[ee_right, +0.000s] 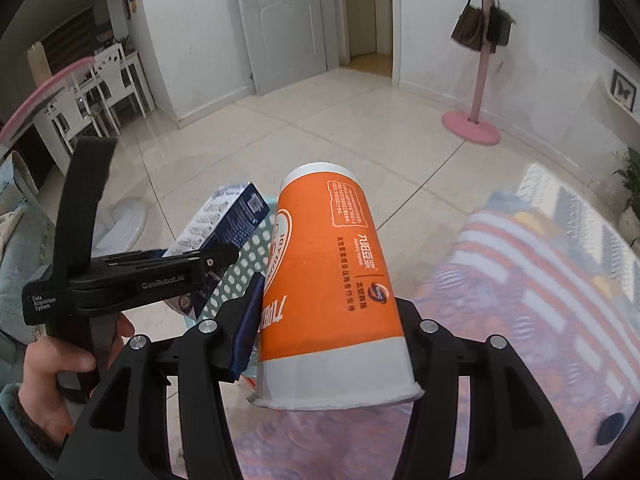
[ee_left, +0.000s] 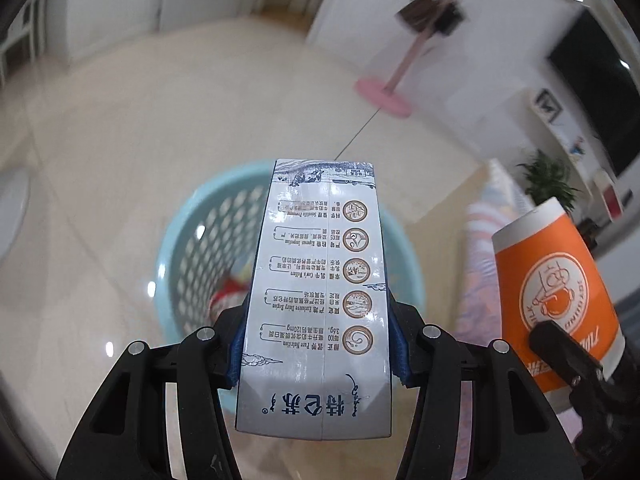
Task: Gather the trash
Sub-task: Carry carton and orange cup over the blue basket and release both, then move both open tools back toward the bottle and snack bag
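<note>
The left gripper [ee_left: 316, 344] pinches a tall grey-white milk carton printed with brown round emblems and Chinese text [ee_left: 320, 292], its blue-padded fingers [ee_left: 236, 354] pressed against the carton's two side walls low down, so the carton points away along the fingers. Beyond and below it sits a round light-blue plastic basket with a perforated wall [ee_left: 200, 248] on the pale tiled floor [ee_left: 140, 120]; something red and white lies inside the basket, partly hidden by the carton. The right gripper [ee_right: 324, 340] is clamped on an orange-and-white paper cup with white lettering [ee_right: 332, 280], held rim toward the camera and base pointing away, with a blue pad [ee_right: 248, 328] against its left side. In the right wrist view the left gripper's black body, gripped by the person's left hand [ee_right: 56, 376], is at the near left, its carton tilted over the basket's near edge just left of the cup. A striped pink, orange and white cloth surface [ee_right: 540, 300] fills the near right. Far right stands a pink coat stand with two bags hanging from it [ee_right: 478, 80]; a white door [ee_right: 280, 20] is in the far wall.
</note>
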A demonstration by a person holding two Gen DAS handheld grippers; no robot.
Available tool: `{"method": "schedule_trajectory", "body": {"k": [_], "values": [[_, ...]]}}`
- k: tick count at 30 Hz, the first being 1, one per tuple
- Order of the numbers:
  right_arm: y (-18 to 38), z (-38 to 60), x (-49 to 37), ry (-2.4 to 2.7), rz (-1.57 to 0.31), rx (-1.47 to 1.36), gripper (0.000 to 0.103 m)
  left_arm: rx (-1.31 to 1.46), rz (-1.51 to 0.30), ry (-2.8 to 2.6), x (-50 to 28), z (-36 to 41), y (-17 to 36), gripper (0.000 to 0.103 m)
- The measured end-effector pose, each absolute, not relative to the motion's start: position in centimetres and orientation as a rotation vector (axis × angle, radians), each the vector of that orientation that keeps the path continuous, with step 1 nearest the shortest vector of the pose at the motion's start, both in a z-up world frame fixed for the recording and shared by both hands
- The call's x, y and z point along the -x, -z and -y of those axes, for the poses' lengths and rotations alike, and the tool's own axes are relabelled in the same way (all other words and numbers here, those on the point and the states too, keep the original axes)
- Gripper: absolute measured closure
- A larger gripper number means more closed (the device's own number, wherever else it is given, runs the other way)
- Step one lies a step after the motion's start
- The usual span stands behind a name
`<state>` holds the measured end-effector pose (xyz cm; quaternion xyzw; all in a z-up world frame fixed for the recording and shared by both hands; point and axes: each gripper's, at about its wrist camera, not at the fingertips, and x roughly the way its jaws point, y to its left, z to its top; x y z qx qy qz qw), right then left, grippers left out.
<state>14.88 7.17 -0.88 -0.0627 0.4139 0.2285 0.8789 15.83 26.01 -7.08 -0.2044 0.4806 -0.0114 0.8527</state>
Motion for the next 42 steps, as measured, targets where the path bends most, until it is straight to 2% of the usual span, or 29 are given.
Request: {"method": "schedule_trajectory", "body": {"k": [4,9,10,14,22,30,38,42], "values": [[3.9,-8.9,-15.9,-0.46,-0.914,0.145,0.053,0.503,-1.104,0.038,-16.9,-27.4,9.5,0.051],[6.1,-9.6,-16.7,-0.439,-0.953,0.13,0.051,0.504,-1.115,0.005,-17.1,-28.0,10.5,0.05],[6.2,-9.7,-16.7,-0.437,-0.952,0.124,0.051,0.514,-1.109,0.004,-17.0,-28.1,10.2,0.051],[6.0,-9.9,-16.8,-0.436,-0.954,0.109,0.048,0.523,-1.085,0.006,-16.7,-28.3,9.6,0.041],[5.8,-9.4,-16.1,-0.439,-0.948,0.114,0.045,0.522,-1.041,0.013,-16.5,-28.3,8.3,0.041],[4.3,-7.7,-15.5,-0.432,-0.923,0.107,0.045,0.476,-0.977,0.027,-16.2,-27.1,5.9,0.041],[-0.7,-2.2,-12.9,-0.382,-0.813,0.084,0.045,0.342,-0.825,0.149,-14.6,-21.6,1.3,0.041],[-2.8,2.0,-11.1,-0.33,-0.754,0.061,0.038,0.267,-0.768,0.243,-13.5,-17.5,-0.3,0.041]]}}
